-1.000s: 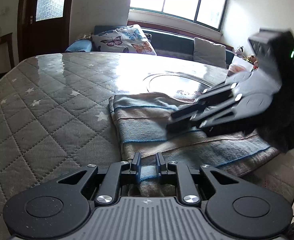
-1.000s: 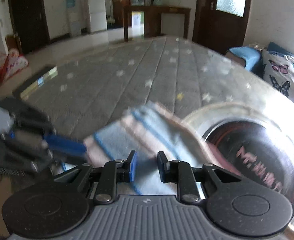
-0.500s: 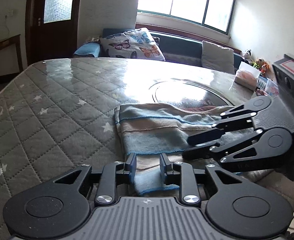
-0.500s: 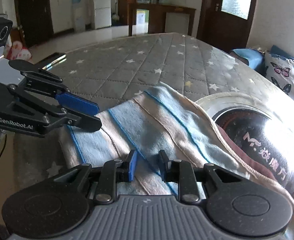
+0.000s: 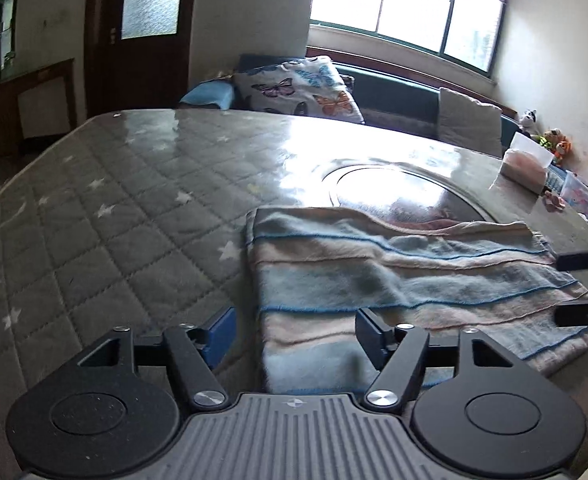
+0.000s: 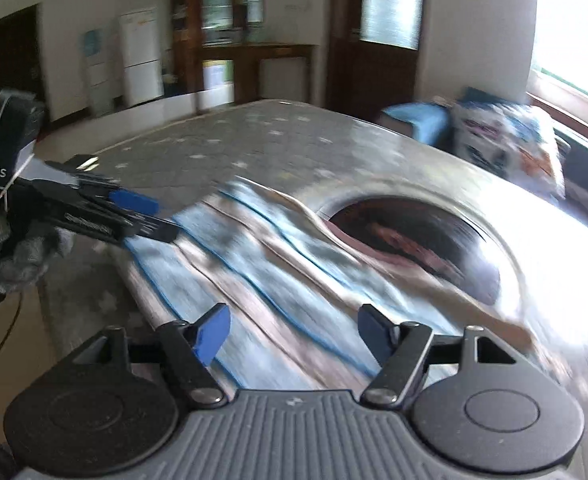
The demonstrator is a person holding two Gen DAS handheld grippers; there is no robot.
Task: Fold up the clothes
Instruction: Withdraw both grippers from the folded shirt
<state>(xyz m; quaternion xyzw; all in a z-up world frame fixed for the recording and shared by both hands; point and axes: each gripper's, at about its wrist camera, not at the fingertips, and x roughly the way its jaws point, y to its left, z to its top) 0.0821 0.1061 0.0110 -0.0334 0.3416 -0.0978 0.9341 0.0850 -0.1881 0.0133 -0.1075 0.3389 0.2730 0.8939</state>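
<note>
A folded cloth [image 5: 373,280] with blue and pink stripes lies flat on the grey quilted table cover [image 5: 114,220]. My left gripper [image 5: 294,330] is open over its near left corner. The jaws are opening, and the cloth edge lies between the pads without touching them. The two finger ends of my right gripper [image 5: 569,286] reach in at the right edge of the left wrist view. The right wrist view is blurred. There my right gripper [image 6: 294,332] is open and opening above the cloth [image 6: 274,264]. A gloved hand [image 6: 10,256] holds the left gripper [image 6: 162,220] at the cloth's far corner.
A round glass turntable [image 5: 393,188] sits in the table just beyond the cloth. A tissue box [image 5: 527,164] stands at the far right edge. Behind the table are a sofa with a butterfly cushion [image 5: 301,88] and a grey cushion [image 5: 467,120].
Both grippers have let go of the cloth and spread their jaws wide. The right gripper has drawn back to the right edge of the left wrist view. The cloth now lies flat.
</note>
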